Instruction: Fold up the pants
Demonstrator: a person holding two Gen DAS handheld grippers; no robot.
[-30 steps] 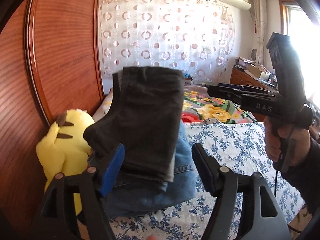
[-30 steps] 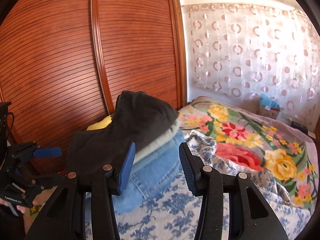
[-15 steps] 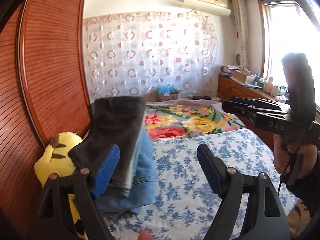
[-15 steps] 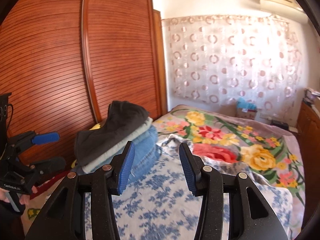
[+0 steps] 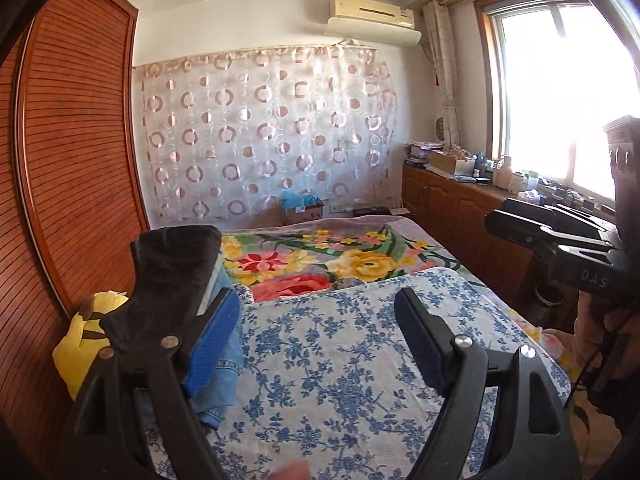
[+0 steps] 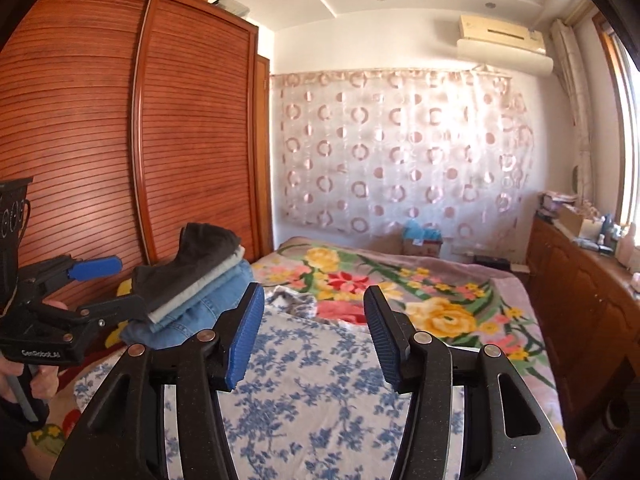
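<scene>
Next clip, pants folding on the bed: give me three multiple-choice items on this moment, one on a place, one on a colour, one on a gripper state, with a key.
1. Where does the stack of folded pants lie?
A. on the wooden sideboard
B. on the bed's left edge, by the slatted wooden wardrobe
C. on the floor

2. What colour is the top garment of the stack?
A. dark grey
B. red
C. white

3. How do the left gripper and right gripper stand?
A. both shut on cloth
B. left shut, right open
C. both open, holding nothing

Key: 1 B, the stack rests beside the wardrobe, next to a yellow plush toy. 2 A, the dark grey pants lie over a pale pair and blue jeans. 3 C, only the blue-flowered white bedsheet shows between each gripper's fingers.
</scene>
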